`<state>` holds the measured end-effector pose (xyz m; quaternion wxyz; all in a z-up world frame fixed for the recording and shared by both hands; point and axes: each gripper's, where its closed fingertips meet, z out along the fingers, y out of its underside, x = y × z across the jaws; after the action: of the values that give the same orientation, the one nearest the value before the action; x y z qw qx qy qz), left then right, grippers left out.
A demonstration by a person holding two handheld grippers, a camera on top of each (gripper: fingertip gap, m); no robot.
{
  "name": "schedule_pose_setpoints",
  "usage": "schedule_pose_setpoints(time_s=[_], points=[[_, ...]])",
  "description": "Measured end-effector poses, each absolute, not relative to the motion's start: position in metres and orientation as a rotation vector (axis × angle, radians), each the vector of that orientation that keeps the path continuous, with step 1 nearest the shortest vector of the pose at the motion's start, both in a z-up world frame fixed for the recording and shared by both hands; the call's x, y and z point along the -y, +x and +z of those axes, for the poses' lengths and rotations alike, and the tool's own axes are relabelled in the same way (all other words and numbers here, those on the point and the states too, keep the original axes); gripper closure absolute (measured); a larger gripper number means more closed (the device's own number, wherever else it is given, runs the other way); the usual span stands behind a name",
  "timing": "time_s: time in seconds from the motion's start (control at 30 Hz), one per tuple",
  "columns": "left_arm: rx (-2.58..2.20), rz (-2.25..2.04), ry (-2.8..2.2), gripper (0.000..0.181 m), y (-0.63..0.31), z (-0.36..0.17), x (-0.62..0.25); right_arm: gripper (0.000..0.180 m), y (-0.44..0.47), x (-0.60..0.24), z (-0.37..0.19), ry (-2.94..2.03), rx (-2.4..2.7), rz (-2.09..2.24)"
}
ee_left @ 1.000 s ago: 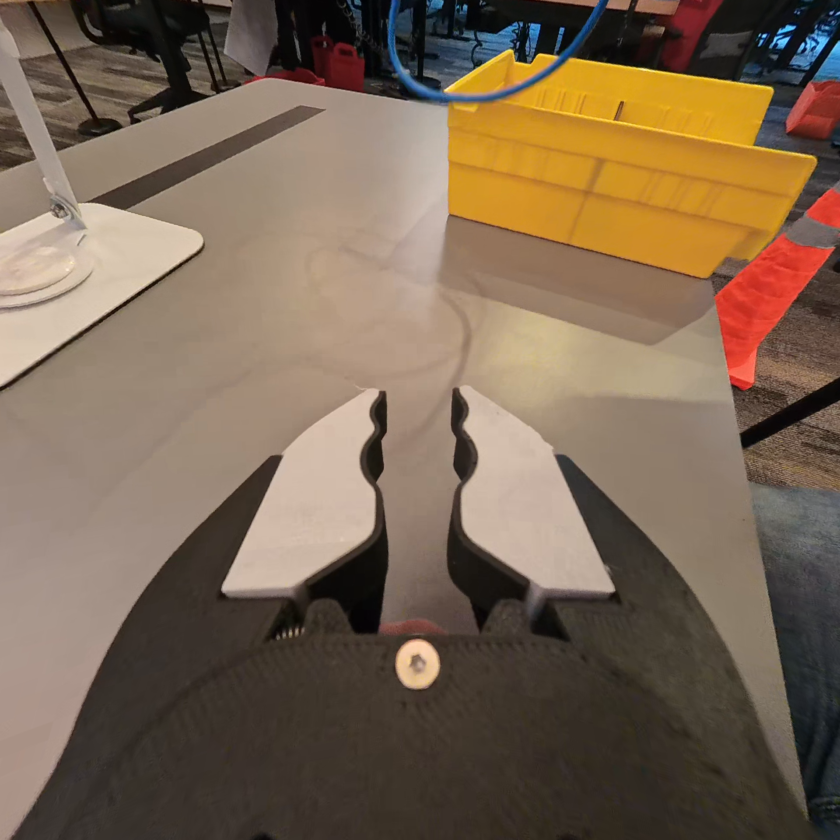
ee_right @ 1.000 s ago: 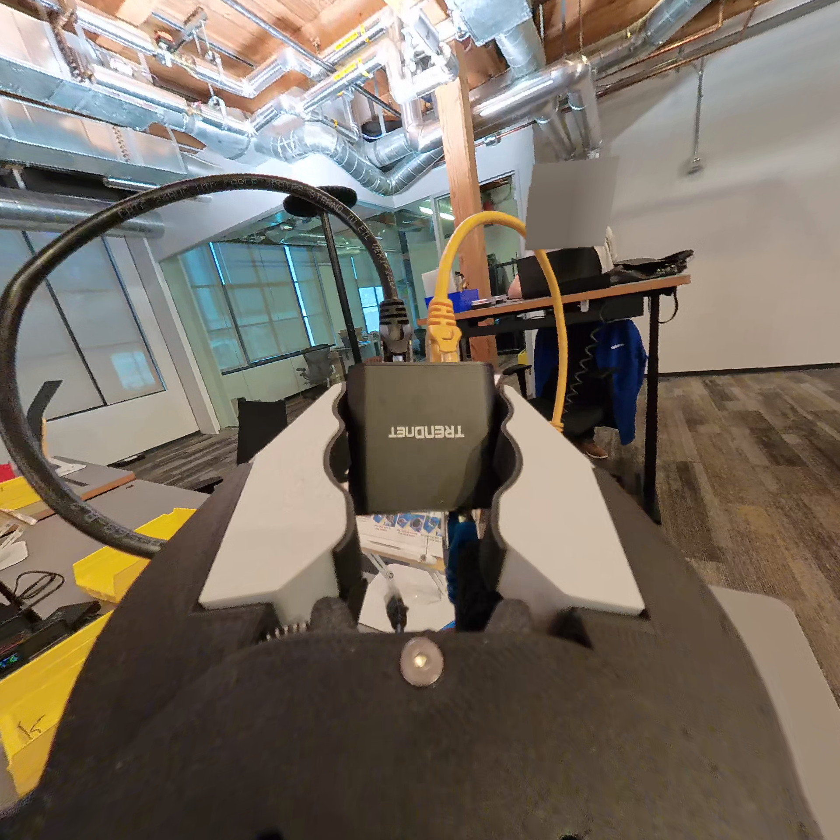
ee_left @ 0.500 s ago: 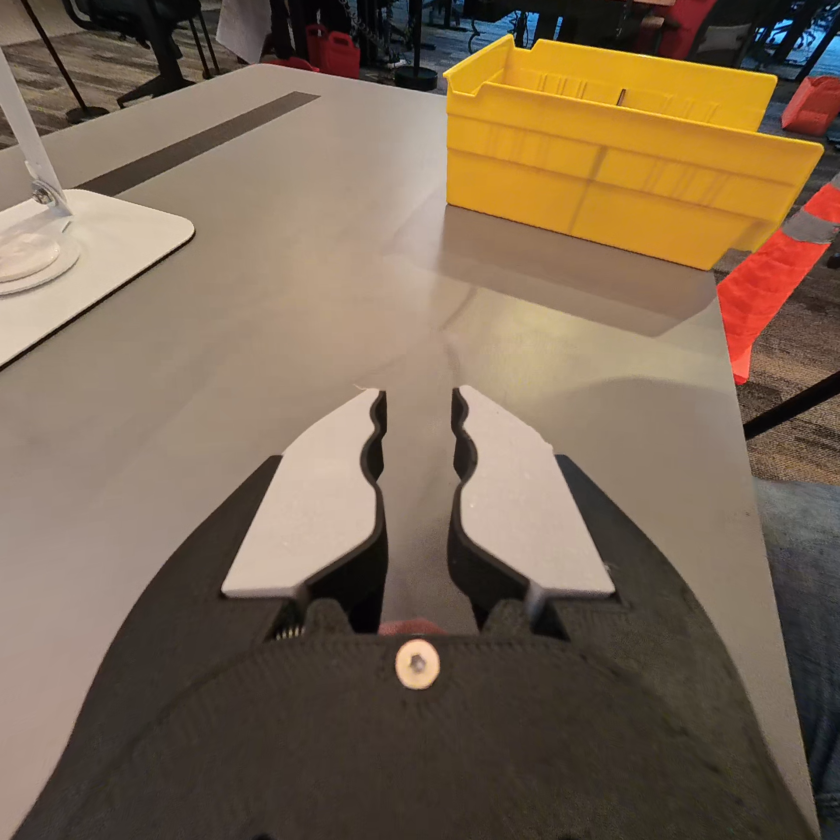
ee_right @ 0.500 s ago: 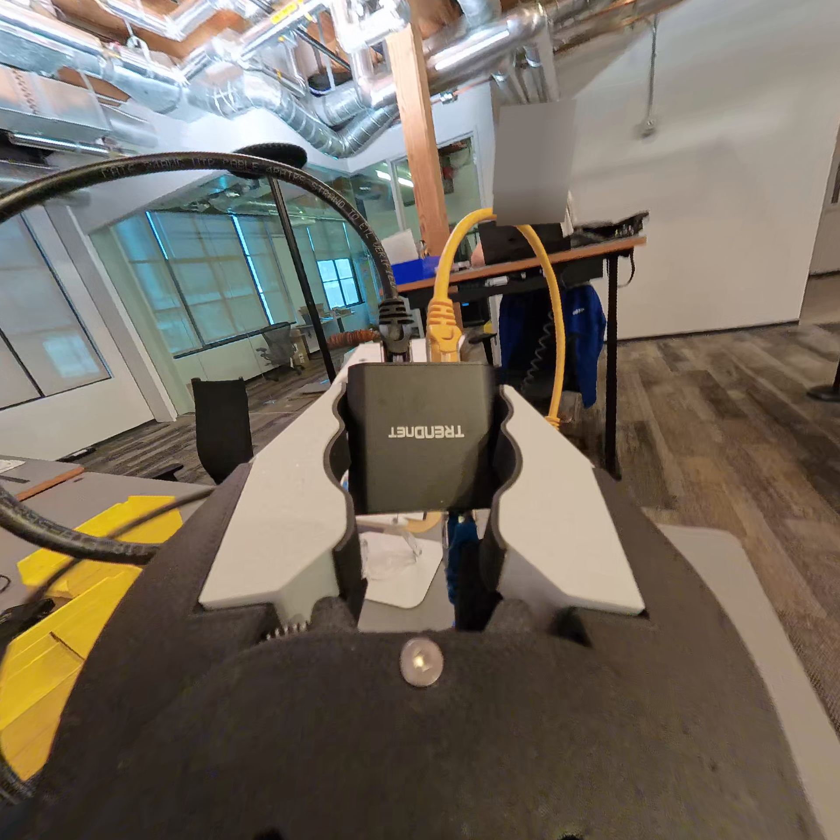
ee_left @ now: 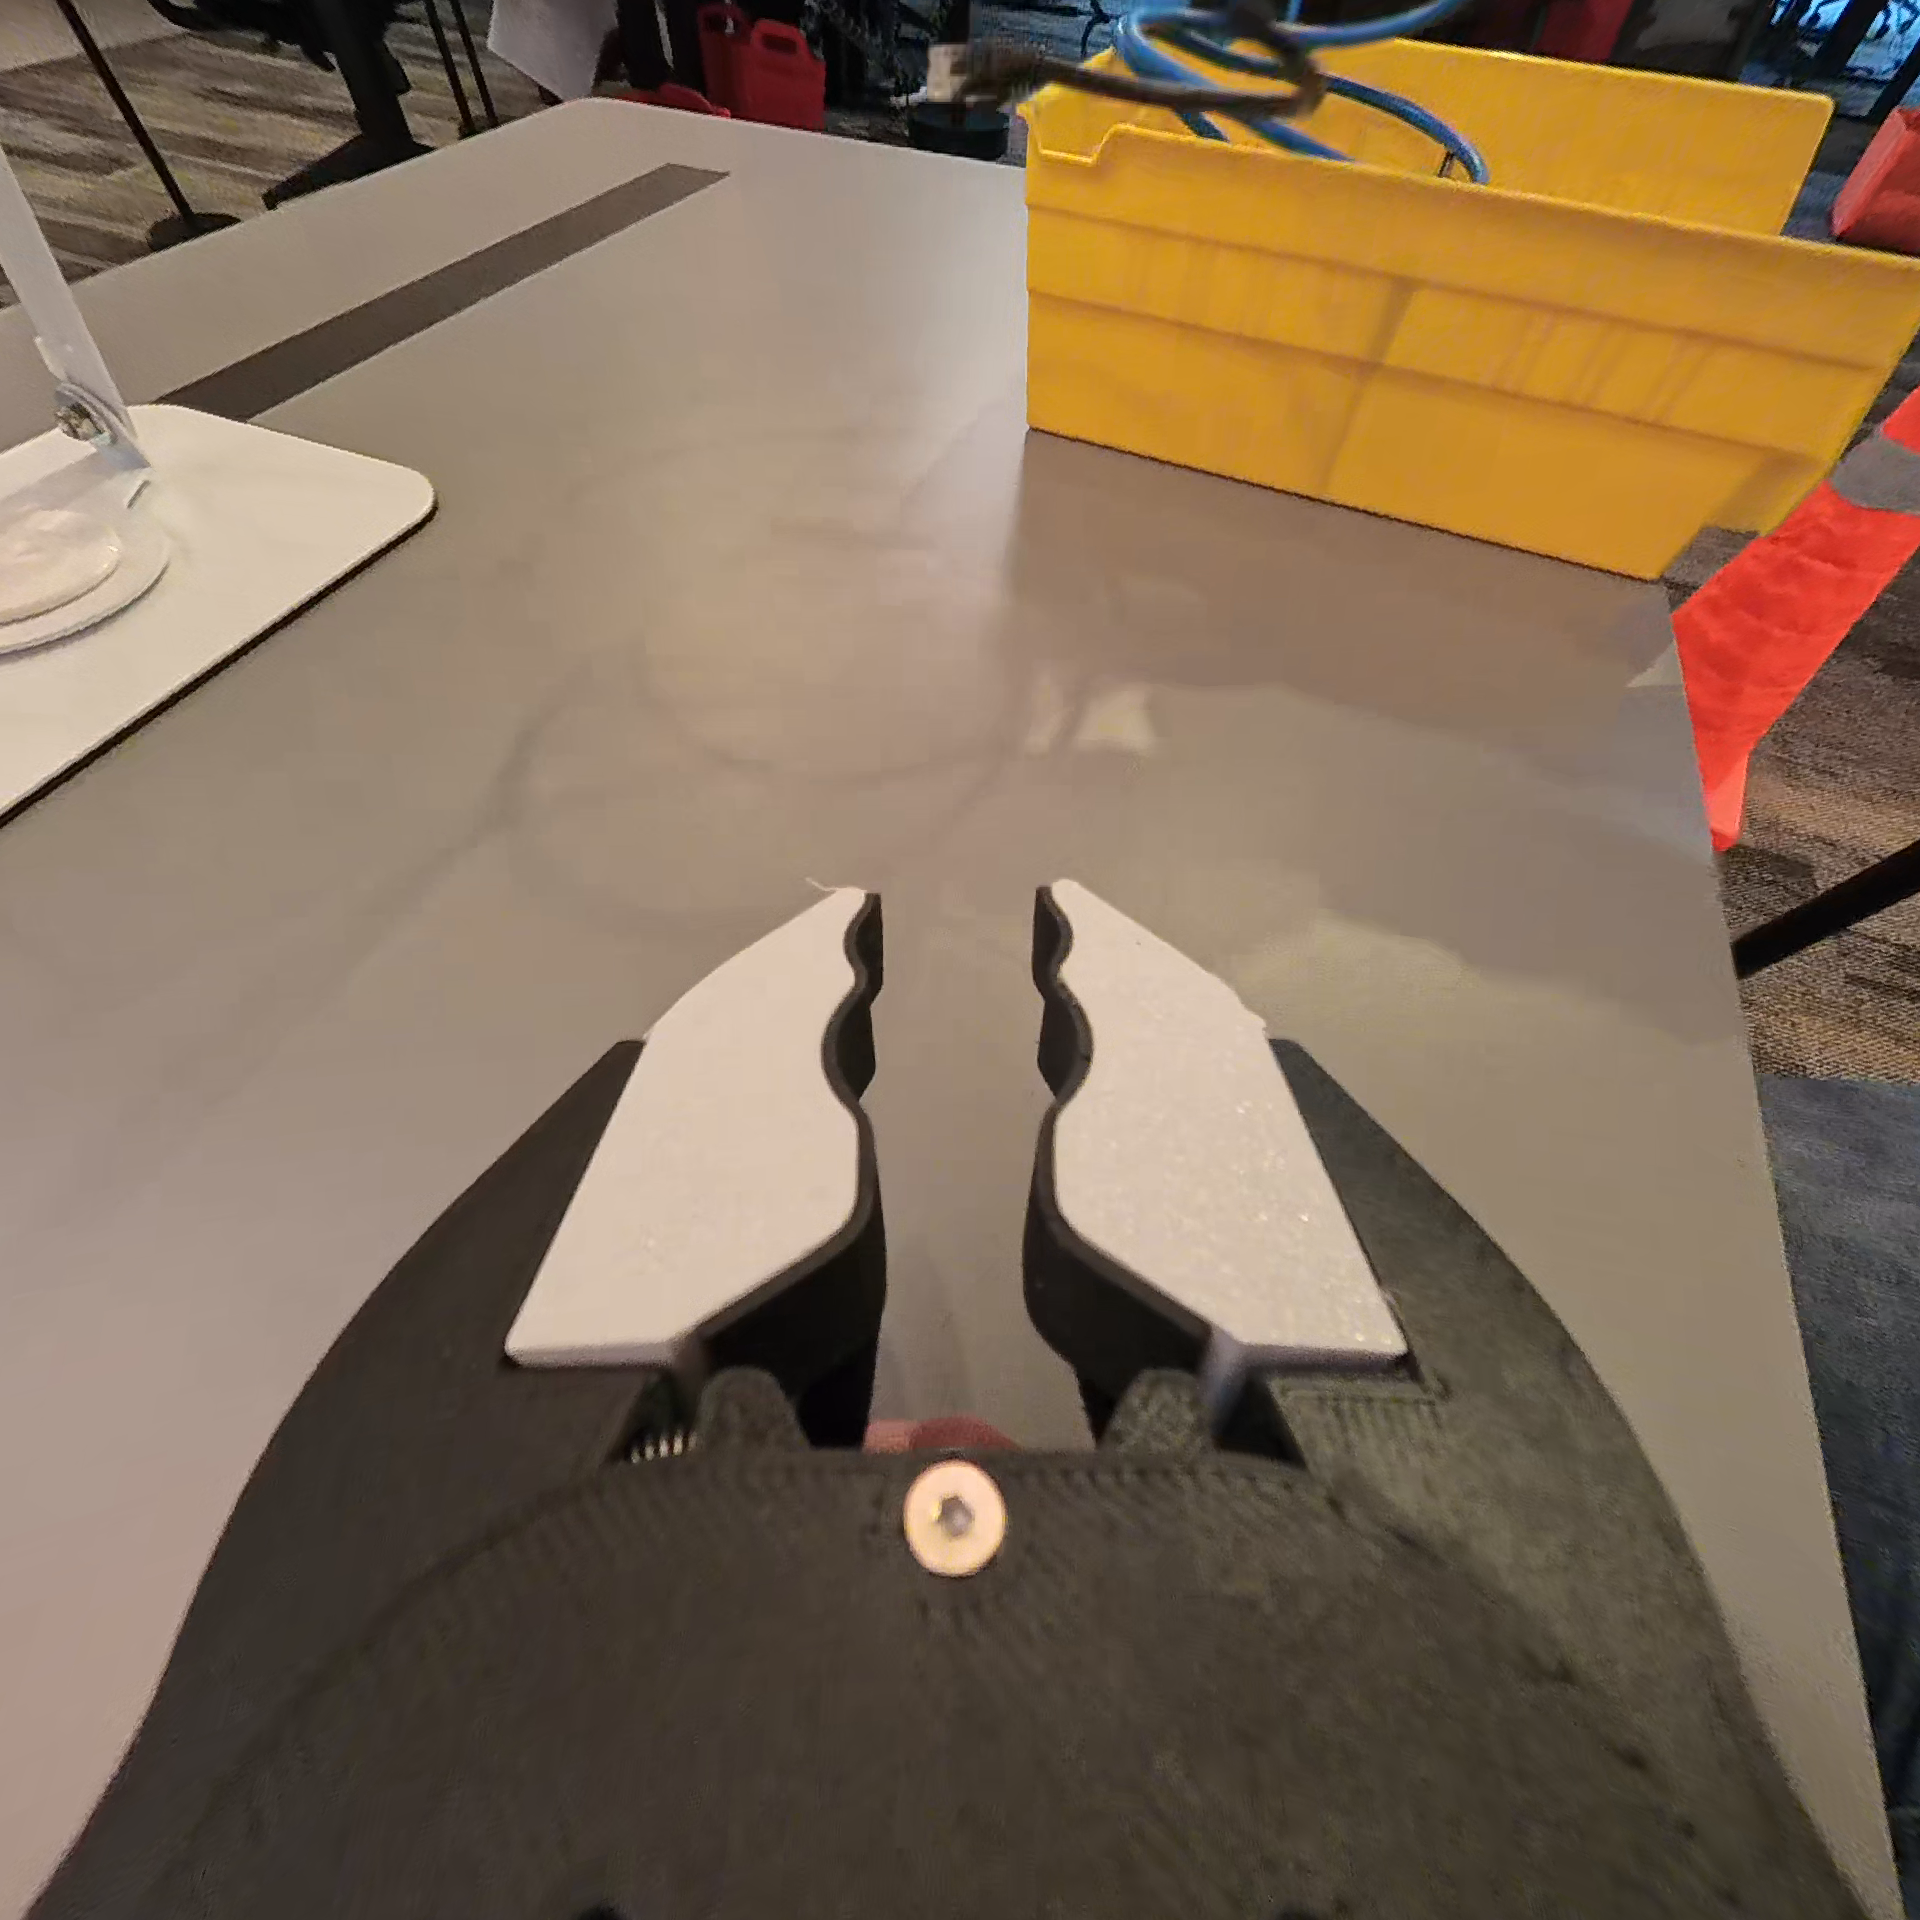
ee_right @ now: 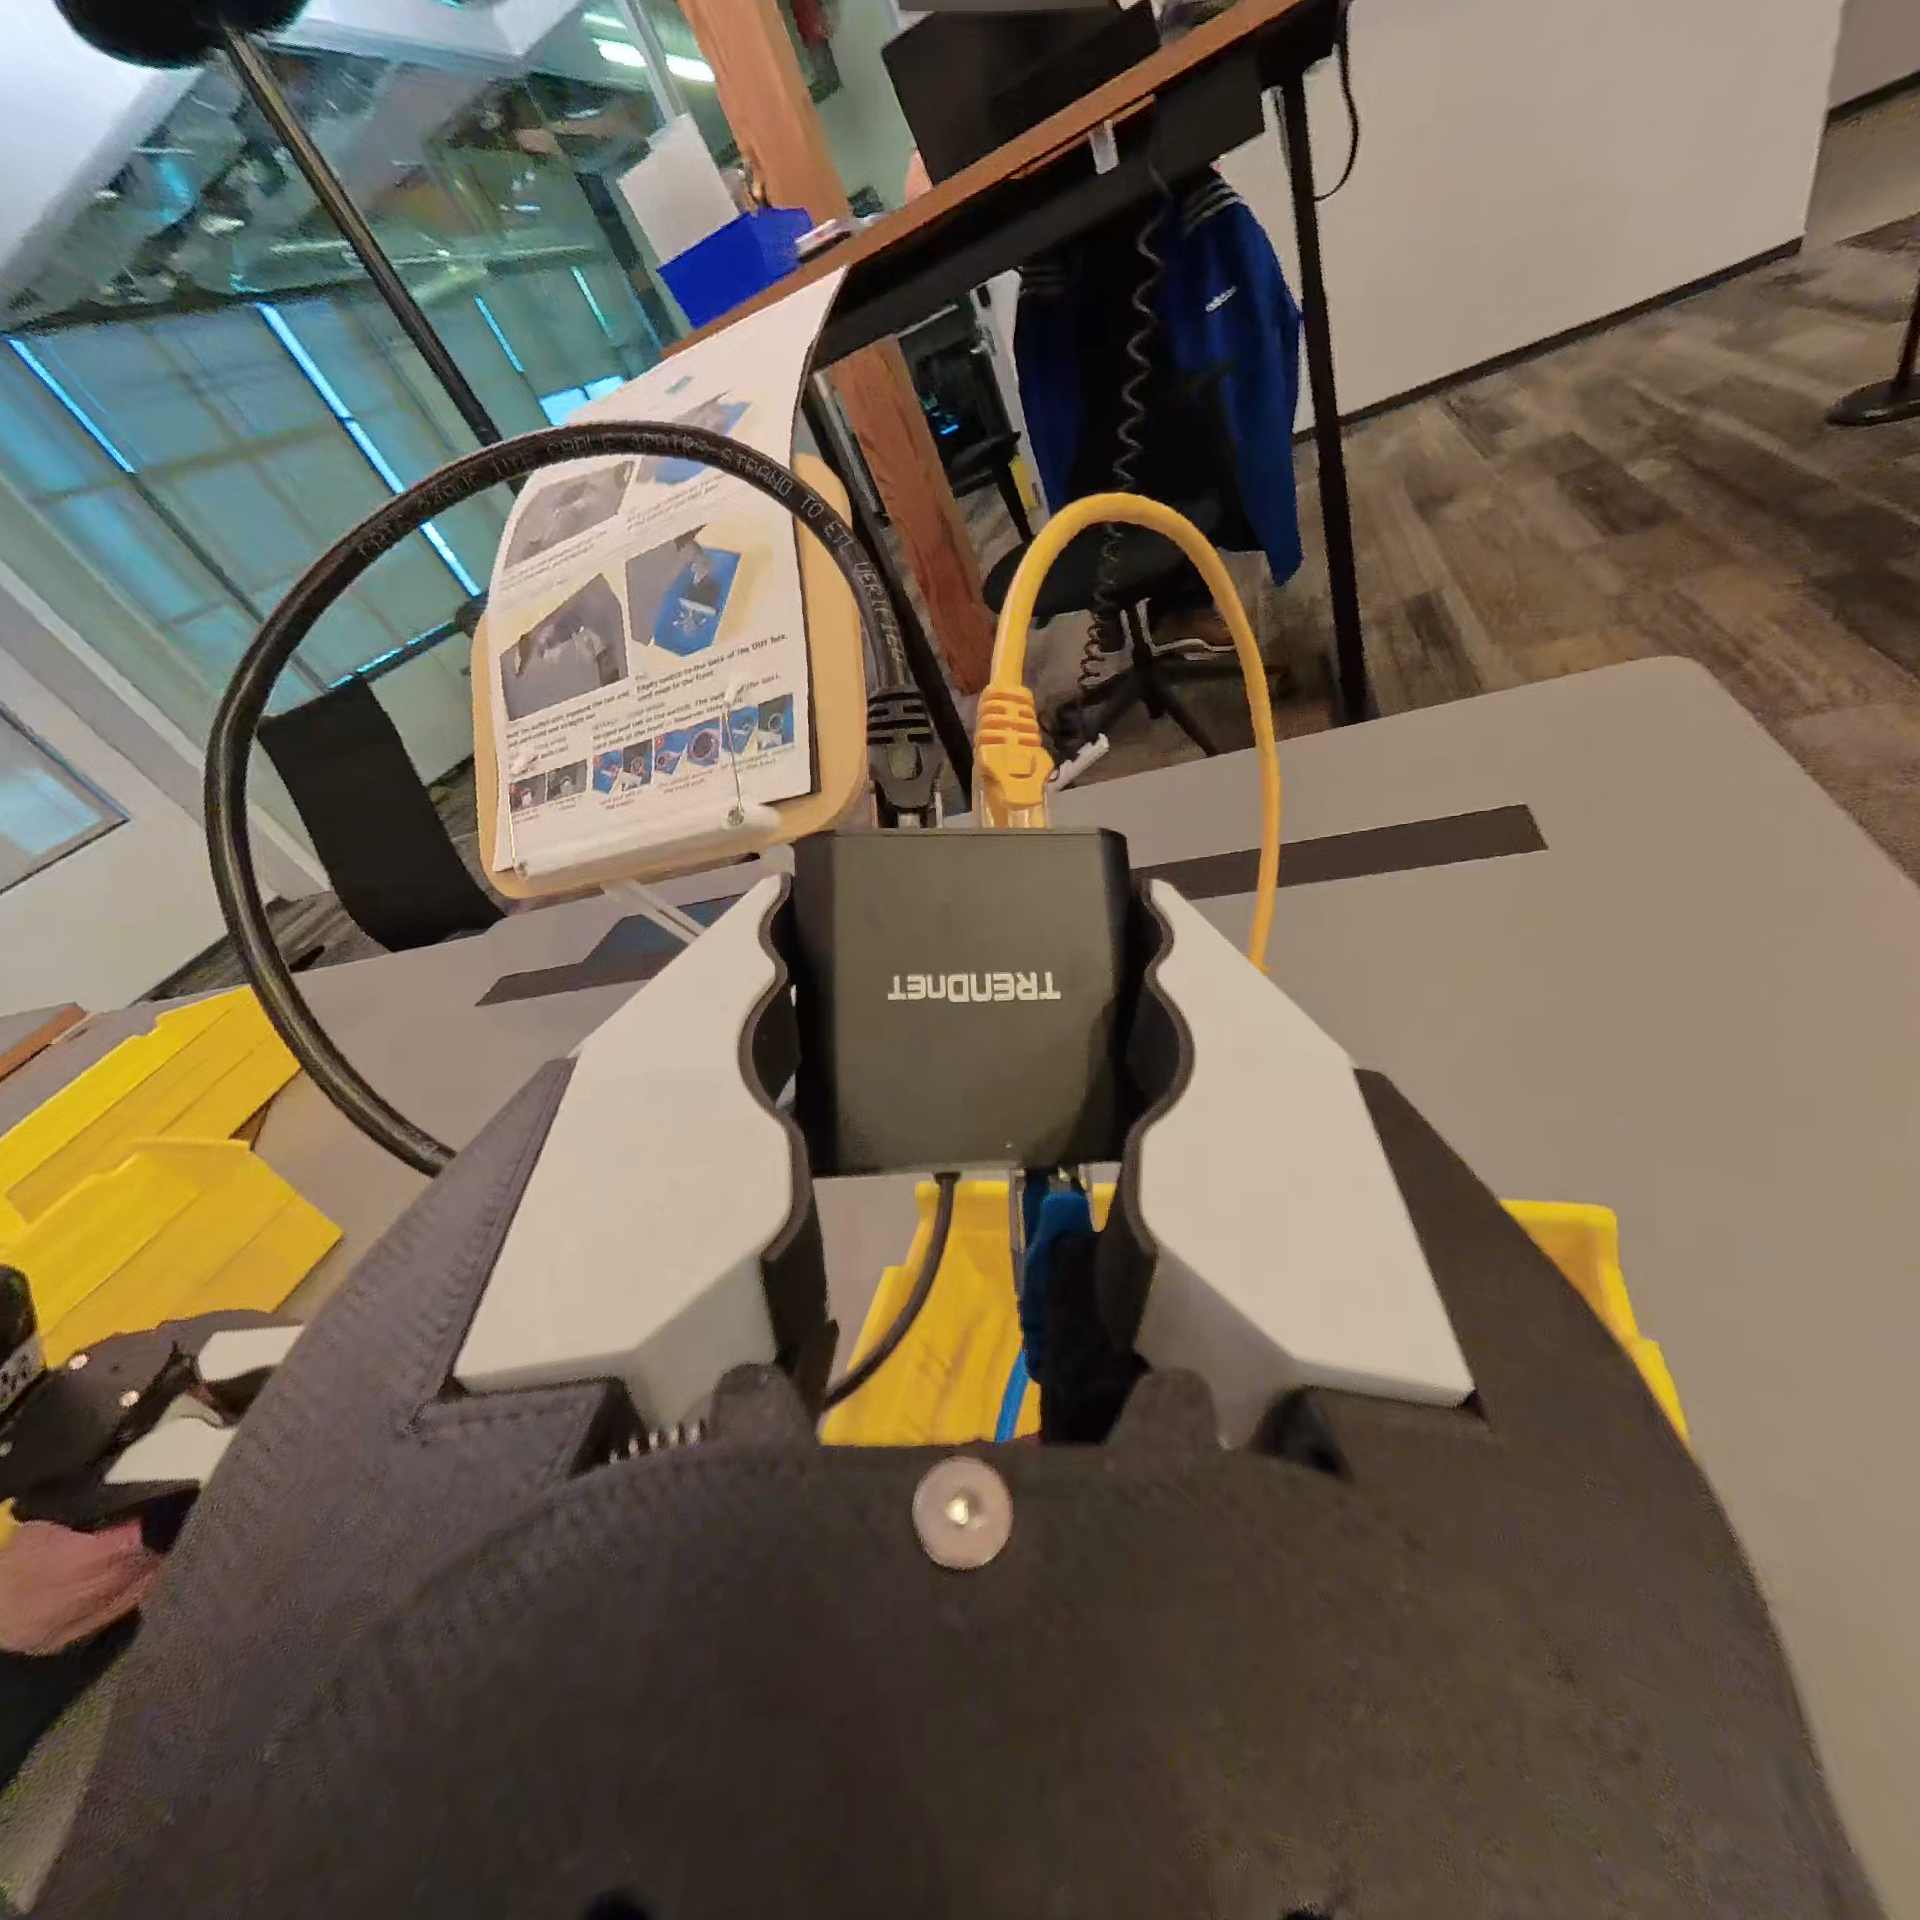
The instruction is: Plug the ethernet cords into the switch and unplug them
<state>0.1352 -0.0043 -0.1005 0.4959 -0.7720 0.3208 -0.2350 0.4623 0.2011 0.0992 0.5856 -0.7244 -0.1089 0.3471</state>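
My right gripper (ee_right: 961, 894) is shut on a small black switch (ee_right: 961, 997) and holds it in the air above a yellow bin (ee_right: 935, 1340). A black ethernet cord (ee_right: 312, 727) and a yellow ethernet cord (ee_right: 1132, 520) are plugged into the switch's far side and loop upward. A blue cord (ee_right: 1039, 1320) hangs below the switch into the bin. My left gripper (ee_left: 956, 899) is open and empty, low over the grey table (ee_left: 623, 520). In the left wrist view, blue and dark cords (ee_left: 1236, 57) dangle over the yellow bin (ee_left: 1403, 312).
A white stand base (ee_left: 156, 582) sits at the table's left. A board with a printed sheet (ee_right: 665, 665) stands behind the switch. More yellow bins (ee_right: 145, 1174) lie at the left. The other gripper (ee_right: 135, 1392) shows at the lower left. An orange cone (ee_left: 1808, 613) lies off the right edge. The gap from one gripper's tips to the other's is roughly 45 cm.
My right gripper has tilted down with the switch, from facing the ceiling to facing the table and bin. Cords have swung in above the yellow bin in the left wrist view.
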Motion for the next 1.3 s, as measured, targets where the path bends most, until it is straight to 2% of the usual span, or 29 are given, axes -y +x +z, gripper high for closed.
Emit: schedule_pose_setpoints(time_s=[0.03,0.17,0.4,0.77,1.3], points=[[-0.775,-0.571,-1.87,0.153,0.135,-0.1,0.004,0.118,0.462,-0.203,0.089,-1.697,0.259,0.804],[-0.765,-0.579,-1.87,0.153,0.134,-0.1,0.003,0.119,0.463,-0.206,0.083,-1.586,0.196,0.982],[-0.771,-0.571,-1.877,0.153,0.135,-0.101,0.002,0.119,0.477,-0.201,0.165,-1.199,0.165,1.139],[-0.78,-0.568,-1.876,0.153,0.136,-0.102,0.003,0.118,0.478,-0.204,0.032,-1.695,0.153,0.907],[-0.806,-0.519,-1.894,0.153,0.138,-0.106,0.003,0.117,0.476,-0.195,-0.093,-2.386,0.474,0.412]])
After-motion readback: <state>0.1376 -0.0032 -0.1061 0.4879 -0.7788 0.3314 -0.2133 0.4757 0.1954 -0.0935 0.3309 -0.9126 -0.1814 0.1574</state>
